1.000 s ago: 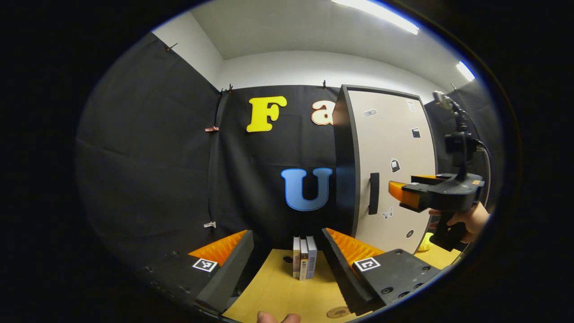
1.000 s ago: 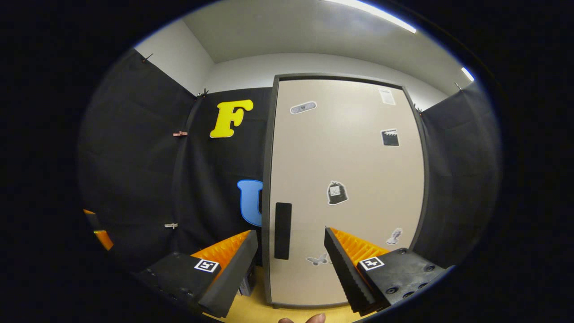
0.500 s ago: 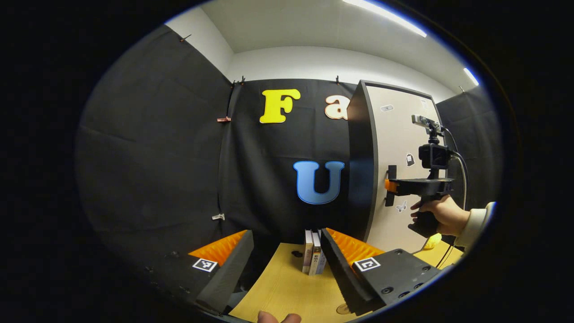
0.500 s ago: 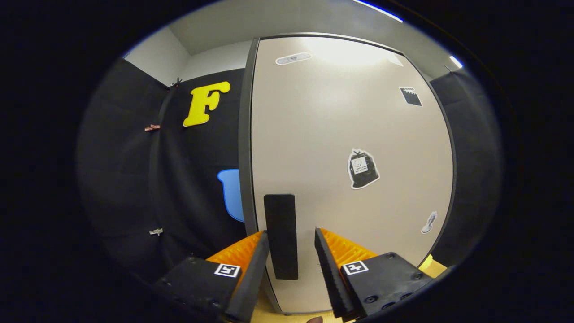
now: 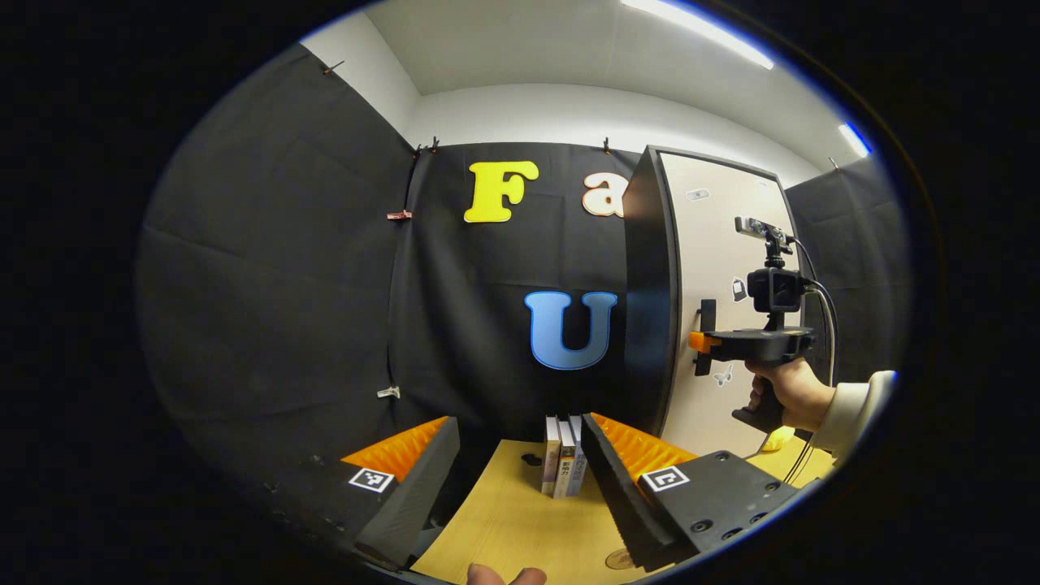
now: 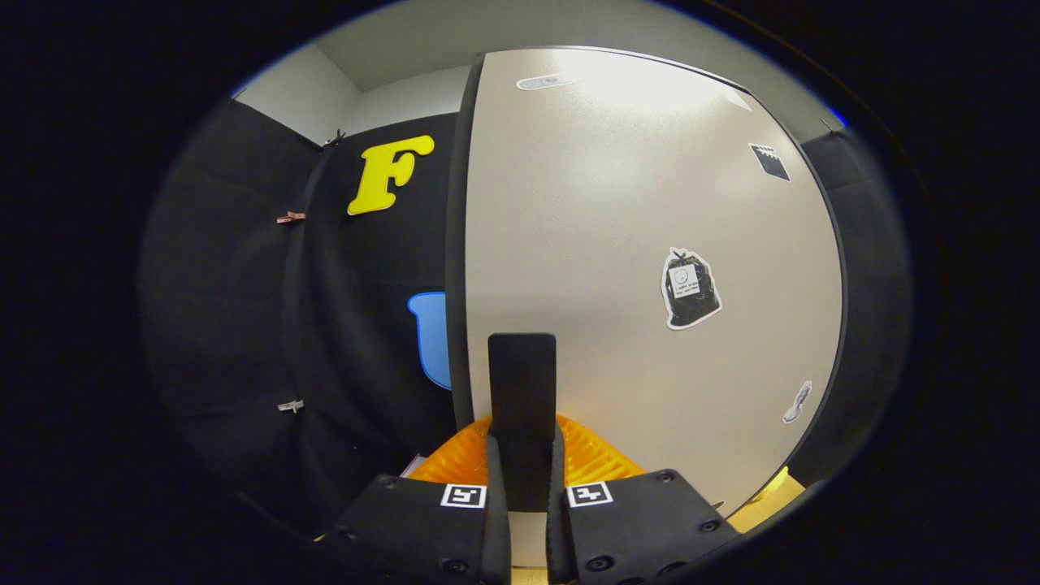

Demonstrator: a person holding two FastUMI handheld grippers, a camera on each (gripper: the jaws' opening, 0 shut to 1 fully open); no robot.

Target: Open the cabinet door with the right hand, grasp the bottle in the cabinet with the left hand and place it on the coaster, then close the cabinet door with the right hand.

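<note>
right gripper (image 6: 524, 487): fingers pinched on the black handle (image 6: 522, 382) of the cabinet door (image 6: 634, 268) | door: flush with cabinet frame | left gripper (image 5: 520, 479): fingers spread, nothing between, over the worktop (image 5: 520, 528) | coaster (image 5: 620, 558): on worktop at right finger's base | books (image 5: 563, 467): upright beside cabinet | bottle: cannot tell

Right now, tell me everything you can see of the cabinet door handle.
The handle is a flat, dark, upright bar with squared corners, matte, likely plastic. It stands out from the pale cabinet door near its left edge, low on the panel. The right gripper is shut on its lower part, a finger on each side. In the left gripper view it shows edge-on, raised off the closed door.
</note>
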